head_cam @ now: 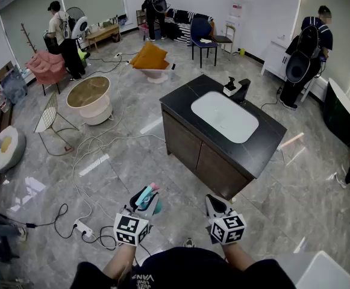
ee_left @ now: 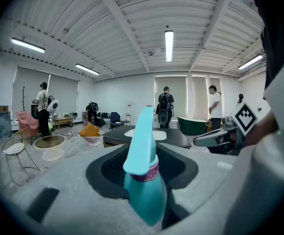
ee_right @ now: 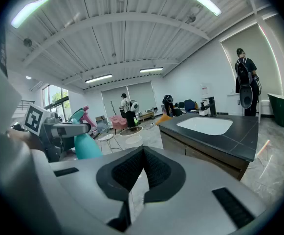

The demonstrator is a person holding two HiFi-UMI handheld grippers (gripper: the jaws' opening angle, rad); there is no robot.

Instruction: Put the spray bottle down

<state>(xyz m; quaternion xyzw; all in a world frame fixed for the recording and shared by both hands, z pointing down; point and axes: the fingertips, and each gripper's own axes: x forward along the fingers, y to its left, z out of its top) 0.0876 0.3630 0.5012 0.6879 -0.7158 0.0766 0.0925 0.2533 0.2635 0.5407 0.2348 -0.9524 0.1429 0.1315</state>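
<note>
Now, left hand-held gripper (head_cam: 146, 202) clenched on teal spray bottle (ee_left: 144, 180): jaws pinch bottle body, pink collar and trigger head sticking up past fingertips. Right hand-held gripper (head_cam: 215, 206) just beside it, jaws pressed together, nothing between. Dark worktop (head_cam: 181, 104) with white sink (head_cam: 224, 117) ahead of both, well apart. Bottle held above grey floor (head_cam: 126, 155), not yet set down. Pink tip in head view, possibly nozzle cap, too small to say.

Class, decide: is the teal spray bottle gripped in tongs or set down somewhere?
Gripped: the left tongs pinch the spray bottle between their pads, held up above the floor.
</note>
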